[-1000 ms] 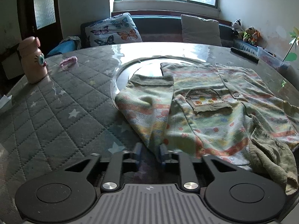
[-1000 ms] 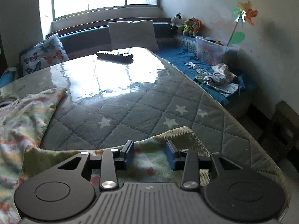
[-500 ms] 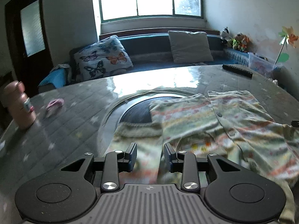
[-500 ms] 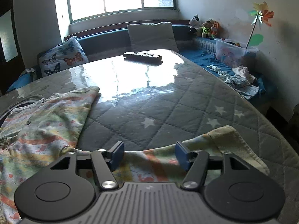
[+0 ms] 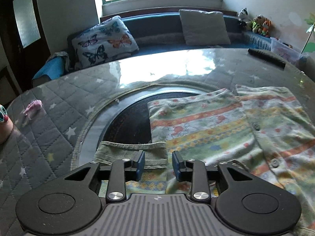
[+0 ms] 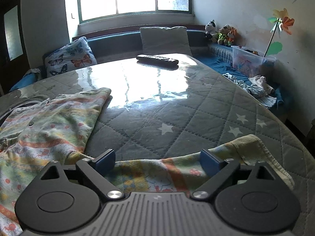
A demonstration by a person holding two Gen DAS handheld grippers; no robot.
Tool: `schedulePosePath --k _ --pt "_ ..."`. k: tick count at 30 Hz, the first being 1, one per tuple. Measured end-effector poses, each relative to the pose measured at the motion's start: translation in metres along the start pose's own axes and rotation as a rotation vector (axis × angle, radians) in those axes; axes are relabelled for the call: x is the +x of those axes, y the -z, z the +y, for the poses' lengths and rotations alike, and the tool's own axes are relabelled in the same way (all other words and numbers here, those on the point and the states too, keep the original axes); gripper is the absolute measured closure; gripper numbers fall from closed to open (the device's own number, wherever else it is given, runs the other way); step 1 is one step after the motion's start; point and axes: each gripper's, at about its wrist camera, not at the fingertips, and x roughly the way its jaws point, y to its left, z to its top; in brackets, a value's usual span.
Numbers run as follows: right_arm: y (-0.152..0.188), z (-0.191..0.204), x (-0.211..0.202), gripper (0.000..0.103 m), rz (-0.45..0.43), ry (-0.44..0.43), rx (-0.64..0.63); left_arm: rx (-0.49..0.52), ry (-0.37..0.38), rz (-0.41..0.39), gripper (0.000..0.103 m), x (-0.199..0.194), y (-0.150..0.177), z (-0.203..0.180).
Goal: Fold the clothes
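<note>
A child's pastel striped shirt [image 5: 226,122] lies spread on the quilted table cover [image 6: 177,108], buttons up. Its left sleeve ends in a green ribbed cuff [image 5: 122,153] right at the tips of my left gripper [image 5: 158,165]. That gripper's jaws are closing, with the cuff's right end and sleeve cloth in the gap; the pads do not press on it. My right gripper [image 6: 157,159] hovers over the other sleeve [image 6: 157,171], whose ribbed cuff [image 6: 254,147] lies to the right. Its jaws are opening wide and the cloth lies loose between them.
The cover has a round cut-out with a dark centre [image 5: 126,123] beside the shirt. A black remote [image 6: 157,60] lies at the table's far edge. At the left are a small pink thing [image 5: 32,106] and a pink bottle [image 5: 4,125]. A cushioned bench [image 5: 157,31] runs behind.
My left gripper has travelled forward along the left sleeve up to its cuff. The right gripper's jaws have spread from narrow to wide over the right sleeve, staying nearly in place.
</note>
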Motion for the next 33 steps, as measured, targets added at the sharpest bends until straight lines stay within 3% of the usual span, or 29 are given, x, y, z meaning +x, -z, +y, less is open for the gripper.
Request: schedulePosePath --k 4,6,13,21,25,33 --pt "0.0 0.002 0.001 0.001 0.005 -0.005 -0.004 -0.018 0.009 -0.017 0.095 0.002 0.004 0.008" --pt "0.0 0.002 0.002 0.0 0.007 -0.005 -0.006 -0.038 0.006 -0.042 0.098 -0.004 0.004 0.014" --pt "0.001 0.004 0.003 0.0 0.009 0.0 -0.011 -0.166 -0.042 -0.145 0.099 -0.051 0.008 0.059" --pt "0.0 0.006 0.004 0.0 0.011 0.004 -0.015 -0.327 -0.156 -0.224 0.099 -0.111 0.044 0.128" --pt "0.001 0.007 0.004 0.0 0.011 0.005 -0.017 -0.371 -0.208 -0.216 0.099 -0.127 0.07 0.154" --pt "0.0 0.008 0.004 0.0 0.014 0.009 -0.023 -0.405 -0.269 -0.12 0.099 -0.129 0.122 0.173"
